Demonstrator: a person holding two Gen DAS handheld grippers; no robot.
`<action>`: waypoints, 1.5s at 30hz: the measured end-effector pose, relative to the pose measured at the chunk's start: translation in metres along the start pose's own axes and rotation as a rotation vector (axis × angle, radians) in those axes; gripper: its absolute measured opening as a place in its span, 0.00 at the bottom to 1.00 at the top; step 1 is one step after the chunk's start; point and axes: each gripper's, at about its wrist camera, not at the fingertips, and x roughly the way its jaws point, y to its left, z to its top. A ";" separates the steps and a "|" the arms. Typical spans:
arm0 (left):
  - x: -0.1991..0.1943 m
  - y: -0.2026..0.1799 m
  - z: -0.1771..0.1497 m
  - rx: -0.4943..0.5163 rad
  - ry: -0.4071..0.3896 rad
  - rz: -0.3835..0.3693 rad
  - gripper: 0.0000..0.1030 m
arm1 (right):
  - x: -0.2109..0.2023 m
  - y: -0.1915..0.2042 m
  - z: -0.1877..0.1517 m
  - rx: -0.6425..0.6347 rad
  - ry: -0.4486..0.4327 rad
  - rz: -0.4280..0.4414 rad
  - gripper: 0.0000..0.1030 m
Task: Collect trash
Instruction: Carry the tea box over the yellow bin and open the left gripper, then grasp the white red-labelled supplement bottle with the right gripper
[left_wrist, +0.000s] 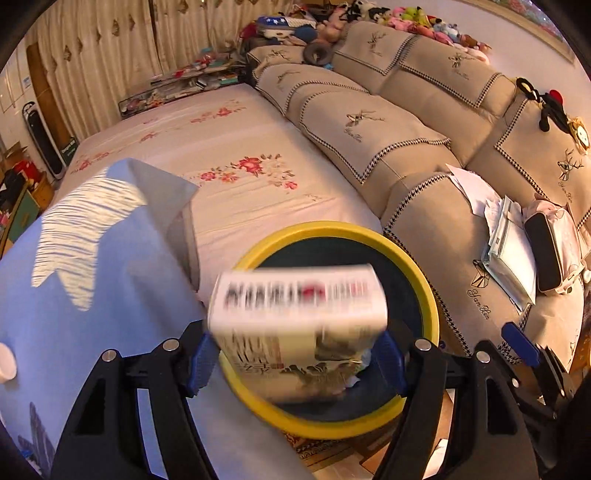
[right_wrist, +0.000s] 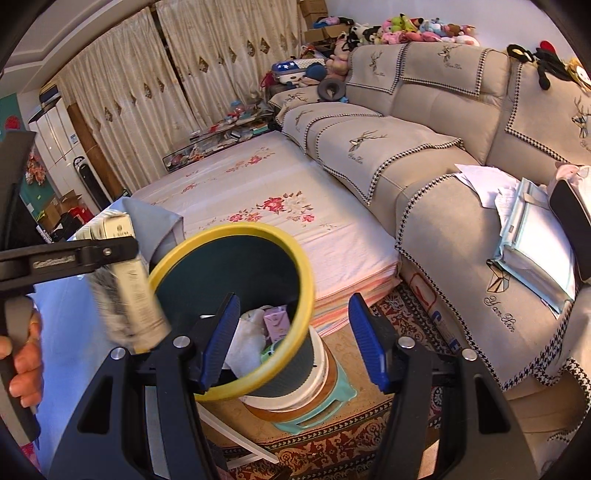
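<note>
Your left gripper (left_wrist: 295, 354) has its fingers pinching a box (left_wrist: 295, 325) above the bin (left_wrist: 424, 288). Your right gripper (right_wrist: 295, 343), fingers spread and empty, frames the bin's rim. Trash already lies inside; papers (right_wrist: 487, 188) on the sofa (right_wrist: 436, 229) perhaps remain.
</note>
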 end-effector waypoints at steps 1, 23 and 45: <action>0.010 -0.002 0.002 0.003 0.006 0.002 0.69 | 0.000 -0.006 -0.001 0.009 0.002 -0.007 0.57; -0.112 0.063 -0.043 -0.106 -0.209 0.016 0.88 | -0.003 0.013 -0.008 -0.023 0.027 0.045 0.57; -0.323 0.393 -0.207 -0.530 -0.537 0.493 0.93 | -0.008 0.334 -0.019 -0.527 0.117 0.429 0.62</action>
